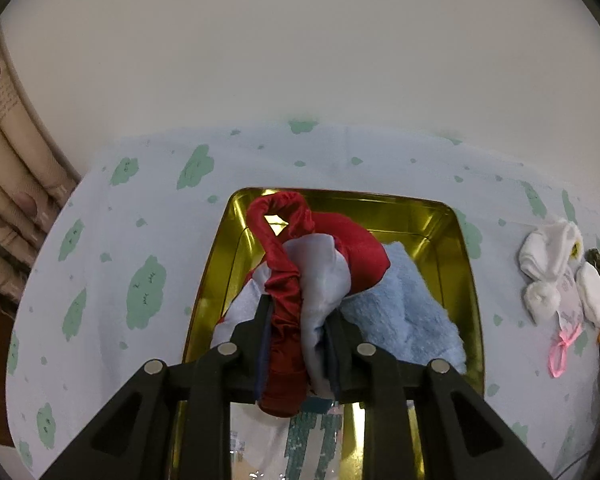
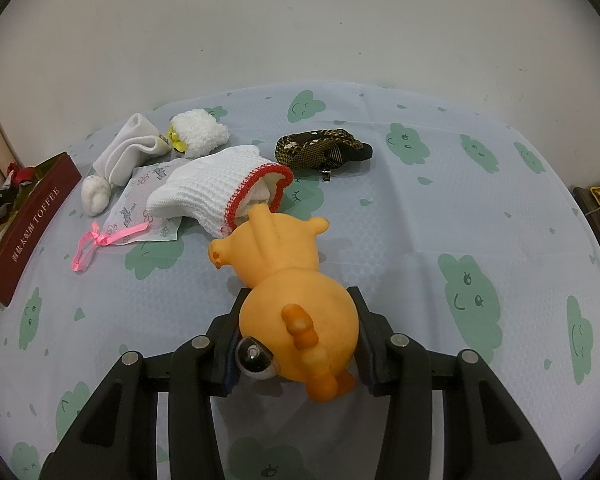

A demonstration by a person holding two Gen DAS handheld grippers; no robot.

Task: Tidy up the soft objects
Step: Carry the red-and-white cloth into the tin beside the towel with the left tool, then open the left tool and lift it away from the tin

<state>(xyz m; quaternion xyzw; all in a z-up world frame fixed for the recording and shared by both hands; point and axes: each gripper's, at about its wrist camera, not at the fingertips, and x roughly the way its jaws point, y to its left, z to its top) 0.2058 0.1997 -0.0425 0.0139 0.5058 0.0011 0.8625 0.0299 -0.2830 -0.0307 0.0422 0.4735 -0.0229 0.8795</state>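
Red satin (image 1: 284, 320) and a pale blue cloth (image 1: 320, 272) sit bunched between the pads of the left tool (image 1: 298, 320), which grips them narrowly right above the gold tin (image 1: 466, 280); a blue towel (image 1: 404, 312) already lies in the tin, just right of the tool. If the bundle is let go carelessly, the satin loop ahead of the tool could drape over the far rim. The right tool (image 2: 296, 330) clamps an orange rubber toy (image 2: 296, 312) over the bench (image 2: 420, 216); its smooth round body could squirt out, knocking the white knit pouch (image 2: 220, 196) just ahead
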